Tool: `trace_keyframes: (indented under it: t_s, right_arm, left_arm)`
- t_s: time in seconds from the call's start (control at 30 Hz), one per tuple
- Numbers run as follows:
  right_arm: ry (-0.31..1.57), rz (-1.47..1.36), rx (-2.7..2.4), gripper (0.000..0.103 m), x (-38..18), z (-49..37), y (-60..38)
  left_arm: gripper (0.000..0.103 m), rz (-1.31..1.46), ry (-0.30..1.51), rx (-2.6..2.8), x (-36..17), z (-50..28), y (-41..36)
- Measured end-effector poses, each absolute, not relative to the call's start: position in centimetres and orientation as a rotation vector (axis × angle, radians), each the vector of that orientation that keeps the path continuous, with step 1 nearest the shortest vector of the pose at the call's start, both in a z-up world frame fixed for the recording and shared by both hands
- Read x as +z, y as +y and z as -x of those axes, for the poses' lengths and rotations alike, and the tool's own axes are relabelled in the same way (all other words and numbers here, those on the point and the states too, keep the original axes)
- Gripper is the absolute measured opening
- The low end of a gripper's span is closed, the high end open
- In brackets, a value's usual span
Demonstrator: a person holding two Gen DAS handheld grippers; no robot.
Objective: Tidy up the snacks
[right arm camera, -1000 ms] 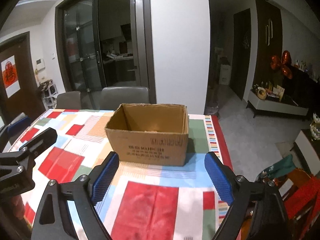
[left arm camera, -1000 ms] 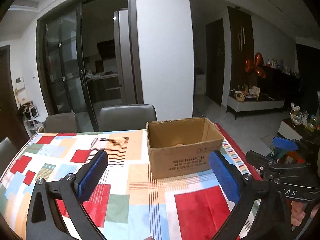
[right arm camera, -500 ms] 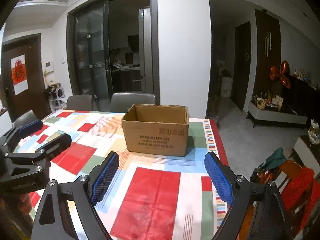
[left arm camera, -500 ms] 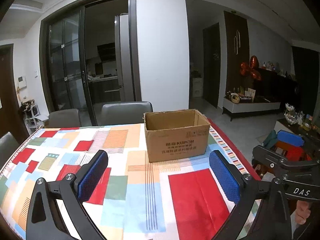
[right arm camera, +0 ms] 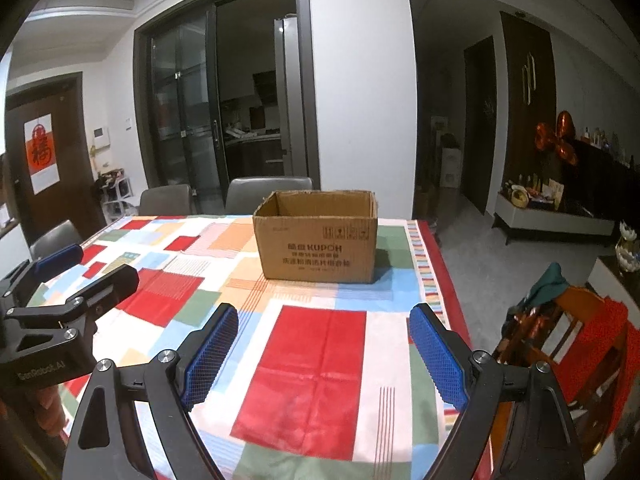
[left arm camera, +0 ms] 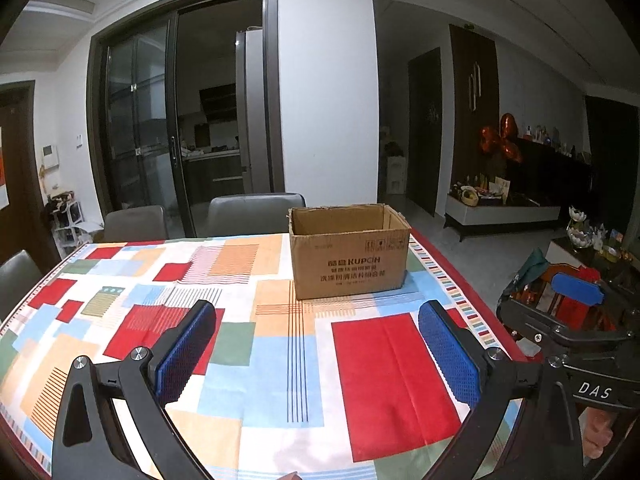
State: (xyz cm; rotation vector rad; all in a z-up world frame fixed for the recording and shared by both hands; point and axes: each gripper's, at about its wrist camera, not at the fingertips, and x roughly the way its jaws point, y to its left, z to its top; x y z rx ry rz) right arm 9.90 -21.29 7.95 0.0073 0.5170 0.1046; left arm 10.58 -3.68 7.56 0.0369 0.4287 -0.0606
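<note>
One cardboard box (right arm camera: 316,236) sits on the table (right arm camera: 312,360), near its far right corner. Its top is open and its flaps are out of the way, likely so snacks can be dropped in from above. From this low angle only the inner walls show, so what lies in the bottom cannot be told. No snacks show anywhere on the table, in either view. The printed side of the box faces both cameras.

A bright cloth of red, blue, green and orange squares covers the table.

There are two grippers, and both hang over the near part of the table, well apart from the box. The left gripper (left arm camera: 318,354) has its jaws wide apart with nothing between them. The right gripper (right arm camera: 324,354) has its jaws wide apart too, and they are empty as well. Open jaws make sense here, since there is nothing to carry and the tools are ready to take something. Each gripper shows at the edge of the other's view, so they are side by side. Part of a hand (left arm camera: 598,432) shows under the right one.

Three grey chairs (right arm camera: 268,192) stand along the far and left sides of the table. One wooden chair (right arm camera: 568,336) with clothes piled on it stands to the right.
</note>
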Motion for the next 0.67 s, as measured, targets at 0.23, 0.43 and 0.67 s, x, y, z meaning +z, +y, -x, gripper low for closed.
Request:
trace_keyframes:
  t_s: [0.23, 0.43, 0.67]
  right_arm:
    - [0.526, -0.008, 0.096, 0.088, 7.2, -8.5, -21.3]
    - [0.528, -0.027, 0.081, 0.088, 7.0, -7.7, -21.8]
    - [0.518, -0.025, 0.074, 0.088, 6.9, -6.7, -21.8]
  left_arm:
    - [0.103, -0.04, 0.434, -0.074, 7.2, -9.6, -4.0]
    - [0.103, -0.039, 0.439, -0.091, 6.9, -8.6, -4.3]
    - [0.103, -0.037, 0.434, -0.091, 7.0, -7.6, -4.3]
